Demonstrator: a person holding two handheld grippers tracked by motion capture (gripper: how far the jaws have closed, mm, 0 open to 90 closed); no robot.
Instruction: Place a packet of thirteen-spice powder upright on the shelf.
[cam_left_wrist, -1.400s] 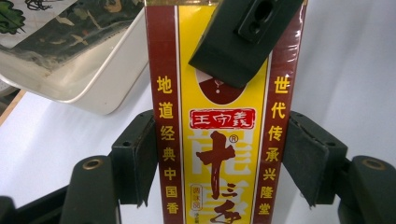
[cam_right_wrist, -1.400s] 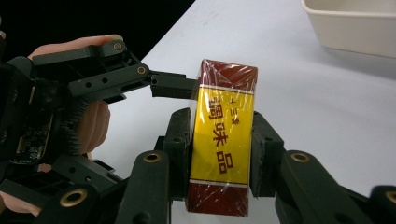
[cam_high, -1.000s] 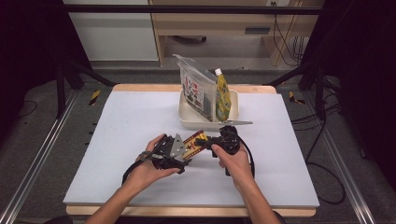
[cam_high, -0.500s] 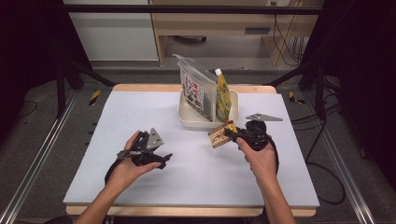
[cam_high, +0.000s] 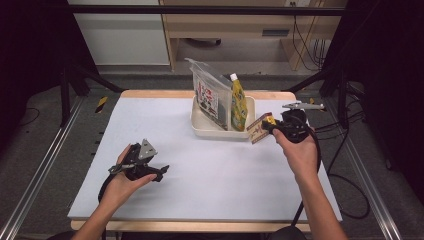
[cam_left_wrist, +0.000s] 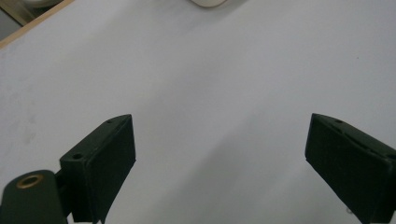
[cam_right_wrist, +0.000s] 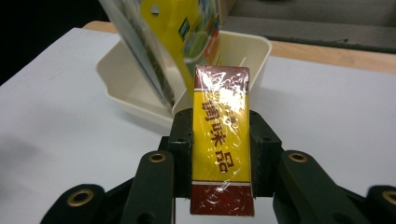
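Pinching a yellow-and-red seasoning box (cam_right_wrist: 220, 140) by its long sides, the right gripper (cam_high: 272, 126) holds it above the table's (cam_high: 210, 175) right part, just off the right end of the cream tray (cam_high: 200, 127) that sits near the far edge. In that tray a clear printed pouch (cam_high: 209, 97) and a yellow spouted pouch (cam_high: 238, 105) stand upright. The left gripper (cam_high: 159, 172) hovers near the front left corner, its jaws having just been opening, spread wide with nothing between them.

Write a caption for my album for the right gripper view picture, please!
The right tool grips a yellow and red packet, pointing toward the cream tub.
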